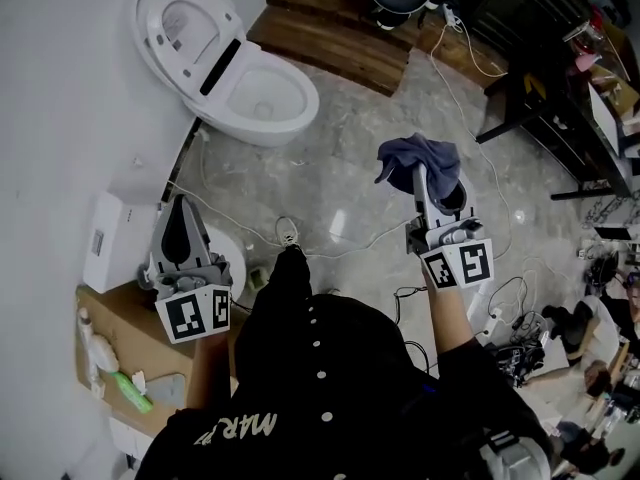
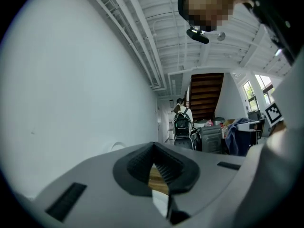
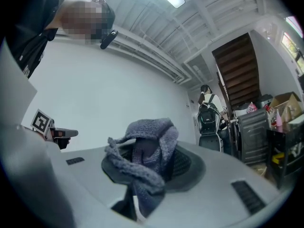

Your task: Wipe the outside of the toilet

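Observation:
The white toilet [image 1: 235,73] stands against the wall at the far left, its lid raised. My right gripper [image 1: 421,171] is held upright over the marble floor, well to the right of the bowl and nearer to me. It is shut on a blue-grey cloth [image 1: 420,156]. In the right gripper view the cloth [image 3: 142,151] bunches between the jaws and hangs over them. My left gripper [image 1: 182,206] points up near the wall, short of the toilet. Its black pads [image 2: 137,163] meet at the tips with nothing between them.
A cardboard box [image 1: 120,333] and a white wall unit [image 1: 108,240] sit at my left. Cables [image 1: 350,250] run across the floor. Wooden steps [image 1: 330,28] lie beyond the toilet and a black table [image 1: 545,88] stands at the right. A person with a backpack [image 2: 181,120] stands far off.

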